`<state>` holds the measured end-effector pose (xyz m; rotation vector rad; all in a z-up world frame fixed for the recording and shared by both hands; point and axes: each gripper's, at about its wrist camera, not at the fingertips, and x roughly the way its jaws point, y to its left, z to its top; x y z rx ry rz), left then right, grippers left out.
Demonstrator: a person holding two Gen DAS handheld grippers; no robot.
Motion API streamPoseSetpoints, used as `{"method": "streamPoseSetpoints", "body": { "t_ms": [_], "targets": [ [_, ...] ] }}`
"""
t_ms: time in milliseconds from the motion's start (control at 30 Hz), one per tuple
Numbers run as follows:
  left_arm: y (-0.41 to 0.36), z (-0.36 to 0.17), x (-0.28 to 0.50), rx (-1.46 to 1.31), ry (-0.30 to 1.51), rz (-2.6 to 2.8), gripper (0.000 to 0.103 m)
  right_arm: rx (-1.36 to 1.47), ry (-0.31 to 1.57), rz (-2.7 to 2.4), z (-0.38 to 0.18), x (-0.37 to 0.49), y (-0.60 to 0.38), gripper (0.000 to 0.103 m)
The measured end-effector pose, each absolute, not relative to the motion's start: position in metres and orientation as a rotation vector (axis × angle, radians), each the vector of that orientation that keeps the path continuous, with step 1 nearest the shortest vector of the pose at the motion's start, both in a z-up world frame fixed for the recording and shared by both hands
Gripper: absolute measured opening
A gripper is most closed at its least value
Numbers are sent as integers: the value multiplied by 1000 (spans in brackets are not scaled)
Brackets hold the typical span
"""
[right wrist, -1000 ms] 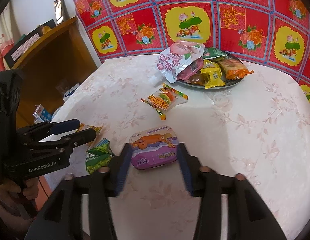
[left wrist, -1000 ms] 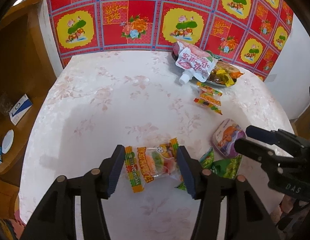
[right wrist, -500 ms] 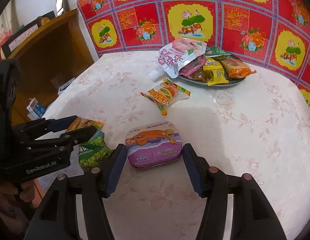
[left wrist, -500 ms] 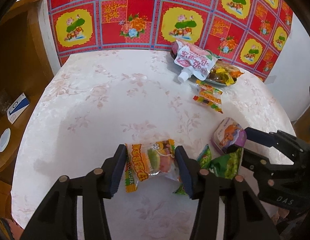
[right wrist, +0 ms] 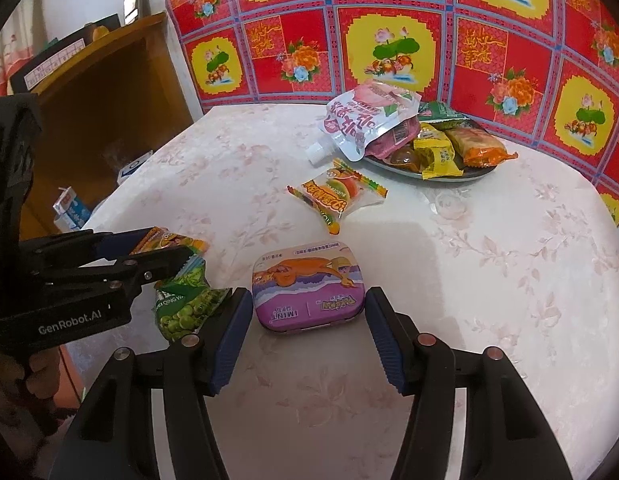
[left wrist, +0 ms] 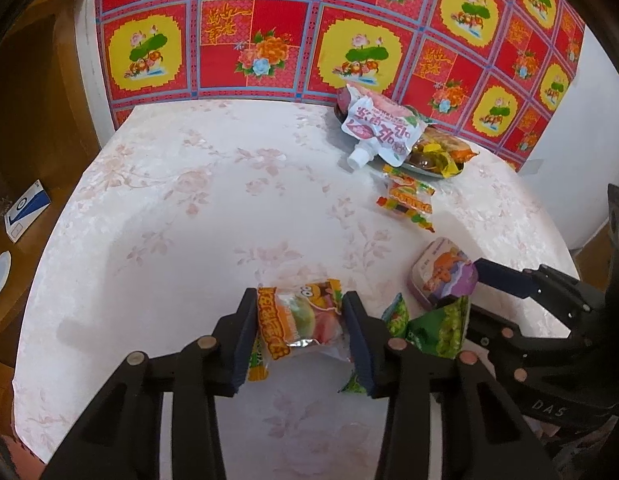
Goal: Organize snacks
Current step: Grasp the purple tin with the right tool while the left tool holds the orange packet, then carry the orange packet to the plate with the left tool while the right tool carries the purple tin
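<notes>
My left gripper [left wrist: 299, 320] is shut on a burger gummy packet [left wrist: 299, 322], orange and clear, held just above the table. It also shows in the right wrist view [right wrist: 157, 254]. My right gripper [right wrist: 305, 322] is open, its fingers on either side of a purple mint tin [right wrist: 307, 287] that lies on the table; the tin also shows in the left wrist view [left wrist: 441, 270]. A green pea packet [right wrist: 185, 304] lies between the two grippers. A second burger gummy packet [right wrist: 337, 194] lies near the plate [right wrist: 449, 176] of snacks.
The plate holds a pink spouted pouch [right wrist: 357, 120], yellow candies [right wrist: 435, 154] and an orange packet [right wrist: 475, 146]. A wooden shelf [right wrist: 109, 92] stands left of the round table [right wrist: 489, 280], with a small carton [right wrist: 69, 210] on it. A red flowered cloth [left wrist: 269, 32] hangs behind.
My left gripper has closed on the burger gummy packet and squeezed it narrower. My right gripper has opened wider and moved closer around the mint tin.
</notes>
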<state>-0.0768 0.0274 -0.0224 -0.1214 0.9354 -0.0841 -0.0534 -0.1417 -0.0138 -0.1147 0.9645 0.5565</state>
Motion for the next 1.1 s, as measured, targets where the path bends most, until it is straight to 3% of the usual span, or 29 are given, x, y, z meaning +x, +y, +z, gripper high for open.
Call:
{"method": "streamPoseSetpoints", "body": {
  "t_ms": [367,1100],
  "targets": [
    [26,-18,-71,-125,935,-91,43,-241,944,538,-22,-56,-127,63],
    [-2,15,-25,-79,876,-153,43,-24,909,505,2,-37,-173,62]
  ]
}}
